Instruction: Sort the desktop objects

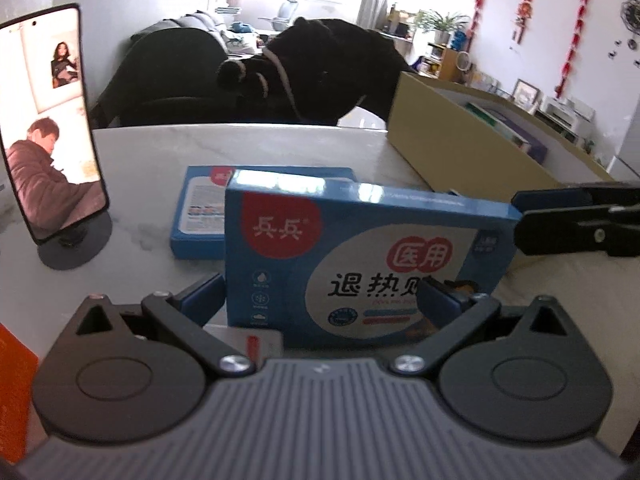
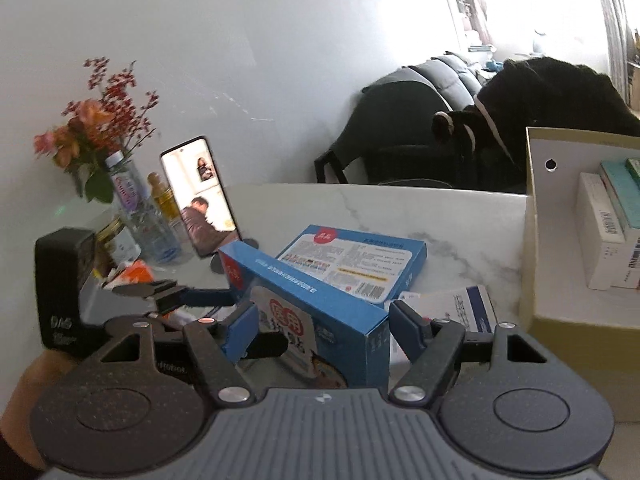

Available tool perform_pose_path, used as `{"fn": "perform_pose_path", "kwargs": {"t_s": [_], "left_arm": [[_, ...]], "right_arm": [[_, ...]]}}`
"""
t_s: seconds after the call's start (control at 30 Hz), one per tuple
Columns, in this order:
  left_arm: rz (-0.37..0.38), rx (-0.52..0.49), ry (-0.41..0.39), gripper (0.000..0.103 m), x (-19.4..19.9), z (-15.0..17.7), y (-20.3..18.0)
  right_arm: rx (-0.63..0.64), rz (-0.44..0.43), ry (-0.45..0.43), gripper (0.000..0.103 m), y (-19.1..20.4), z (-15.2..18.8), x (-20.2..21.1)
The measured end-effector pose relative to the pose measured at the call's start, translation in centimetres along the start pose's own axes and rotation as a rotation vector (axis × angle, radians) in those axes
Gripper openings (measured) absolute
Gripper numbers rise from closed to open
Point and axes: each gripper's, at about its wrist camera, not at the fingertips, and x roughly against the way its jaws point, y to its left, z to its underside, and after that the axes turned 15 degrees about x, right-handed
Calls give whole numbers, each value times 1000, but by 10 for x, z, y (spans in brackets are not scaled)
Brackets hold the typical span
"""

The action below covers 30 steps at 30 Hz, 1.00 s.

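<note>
My right tongs (image 2: 320, 330) pinch the blue box (image 2: 320, 316), centre frame; my left tongs (image 1: 320, 296) also clamp it. Pulling unevenly could twist it loose before the carton (image 2: 560, 320) at right.

Bare white marble worktop (image 2: 400, 208) lies open behind the flat blue box (image 2: 352, 264). The tan cardboard box (image 2: 568, 312) walls the right; the propped phone (image 2: 200, 196) and clear bottles (image 2: 140, 216) crowd the left.

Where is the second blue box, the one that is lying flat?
The flat blue box lies on the table behind the upright blue box, between the phone and the cardboard box.
</note>
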Motion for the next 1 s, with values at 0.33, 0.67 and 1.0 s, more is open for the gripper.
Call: {"fn": "perform_pose_path", "kwargs": {"t_s": [0.33, 0.67, 1.0], "left_arm": [[6, -9, -25, 103, 6, 8, -15], [-23, -29, -31, 103, 3, 17, -23], [-31, 136, -148, 103, 35, 25, -13]], "right_arm": [[248, -39, 176, 70, -2, -26, -12], [415, -101, 367, 50, -3, -54, -37], [572, -228, 474, 49, 18, -72, -54]]}}
